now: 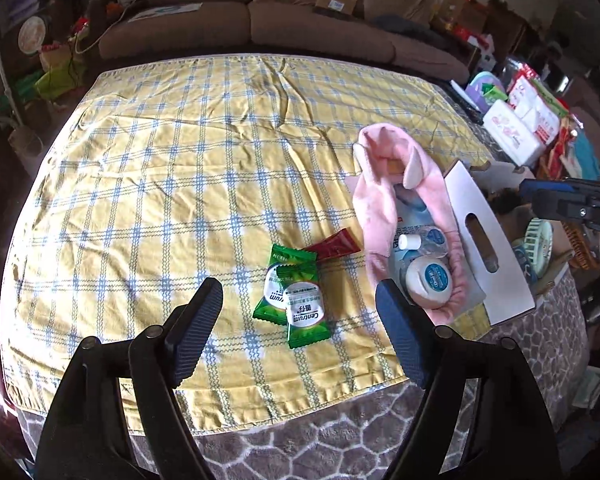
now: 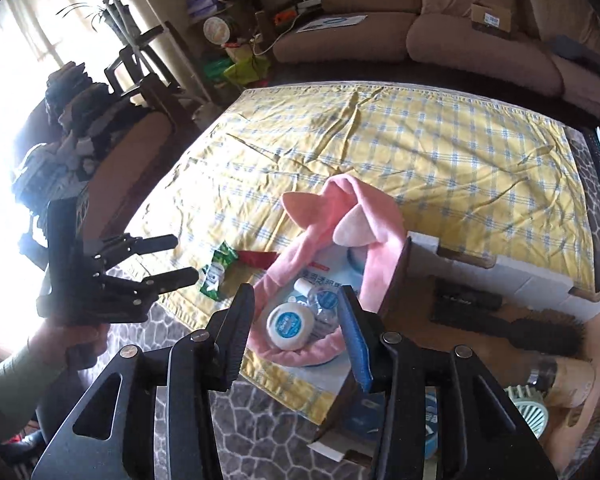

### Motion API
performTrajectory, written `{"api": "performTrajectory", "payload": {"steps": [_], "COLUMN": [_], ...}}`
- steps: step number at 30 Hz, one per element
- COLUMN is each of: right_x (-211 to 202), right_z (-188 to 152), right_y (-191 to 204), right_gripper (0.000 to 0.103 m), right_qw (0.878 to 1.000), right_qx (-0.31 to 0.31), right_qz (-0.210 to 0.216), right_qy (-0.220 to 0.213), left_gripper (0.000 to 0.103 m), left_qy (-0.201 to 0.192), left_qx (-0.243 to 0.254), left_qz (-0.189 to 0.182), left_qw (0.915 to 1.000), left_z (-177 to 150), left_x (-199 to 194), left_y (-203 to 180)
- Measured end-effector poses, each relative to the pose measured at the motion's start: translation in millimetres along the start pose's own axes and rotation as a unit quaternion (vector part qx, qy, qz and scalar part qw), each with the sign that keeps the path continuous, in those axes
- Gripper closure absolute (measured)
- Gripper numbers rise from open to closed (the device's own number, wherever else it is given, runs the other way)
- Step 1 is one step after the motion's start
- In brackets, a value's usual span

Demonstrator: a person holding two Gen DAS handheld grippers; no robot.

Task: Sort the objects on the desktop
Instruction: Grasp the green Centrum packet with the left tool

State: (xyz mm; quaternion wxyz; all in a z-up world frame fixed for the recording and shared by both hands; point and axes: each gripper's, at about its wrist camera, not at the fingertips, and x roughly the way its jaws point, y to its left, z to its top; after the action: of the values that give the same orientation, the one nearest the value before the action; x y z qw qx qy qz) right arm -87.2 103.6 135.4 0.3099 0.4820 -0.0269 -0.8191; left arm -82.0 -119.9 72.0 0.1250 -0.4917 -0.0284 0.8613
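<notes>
Left gripper [image 1: 300, 328] jaws spread, nothing held; green sachets [image 1: 294, 294] seen lower centre on yellow cloth [image 1: 160, 168]. Right gripper [image 2: 296, 334] jaws parted, empty, above pink headband [image 2: 364, 216] ringing white floss case [image 2: 290, 326].

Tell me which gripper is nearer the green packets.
Left. The left gripper hangs open right over the green packets, which lie between its fingers. The right gripper hangs open farther off, over the pink headband.
</notes>
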Motion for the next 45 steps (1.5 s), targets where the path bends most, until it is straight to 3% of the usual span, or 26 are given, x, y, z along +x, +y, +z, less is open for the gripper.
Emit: {"api": "performTrajectory", "payload": {"steps": [7,10,12,16,22,27,35,38,41,45], "right_x": [26,33,38,49,71,97,108,99,75,85], "right_z": [-15,-18,-17,-13,-11,-12,-11,-10,2,24], "right_y": [17,22,24,30,40,49,55,51,29,46], "right_gripper": [0.057,0.057,0.057,0.056,0.056,0.056,0.056,0.056,0.056,0.056], "right_qw": [0.999,0.998,0.998,0.998,0.991,0.970,0.955,0.960,0.977,0.999], "right_qx": [0.042,0.053,0.055,0.057,0.101,0.171,0.199,0.194,0.171,0.030], "right_qz": [0.020,0.024,0.024,0.029,0.090,0.172,0.218,0.203,0.123,0.005], "right_qy": [-0.008,-0.008,-0.007,0.000,0.001,0.003,0.003,-0.004,-0.023,0.023], "left_gripper": [0.027,0.028,0.037,0.076,0.077,0.077,0.077,0.077,0.077,0.077], "left_qy": [0.014,0.015,0.013,-0.004,-0.012,-0.033,-0.031,-0.034,-0.037,-0.034], "left_qx": [0.017,0.012,0.015,0.006,-0.014,-0.027,0.002,0.009,0.013,0.006], "left_qz": [0.047,0.046,0.050,0.037,-0.009,-0.051,-0.085,-0.078,-0.060,-0.052], "left_qw": [0.9987,0.9988,0.9985,0.9993,0.9998,0.9978,0.9959,0.9963,0.9974,0.9980], "left_z": [-11,-7,-8,-10,-15,-19,-25,-24,-24,-27], "left_x": [35,49,55,46,19,-16,-48,-55,-59,-56], "left_y": [-3,-2,-2,7,26,36,24,21,23,27]}}
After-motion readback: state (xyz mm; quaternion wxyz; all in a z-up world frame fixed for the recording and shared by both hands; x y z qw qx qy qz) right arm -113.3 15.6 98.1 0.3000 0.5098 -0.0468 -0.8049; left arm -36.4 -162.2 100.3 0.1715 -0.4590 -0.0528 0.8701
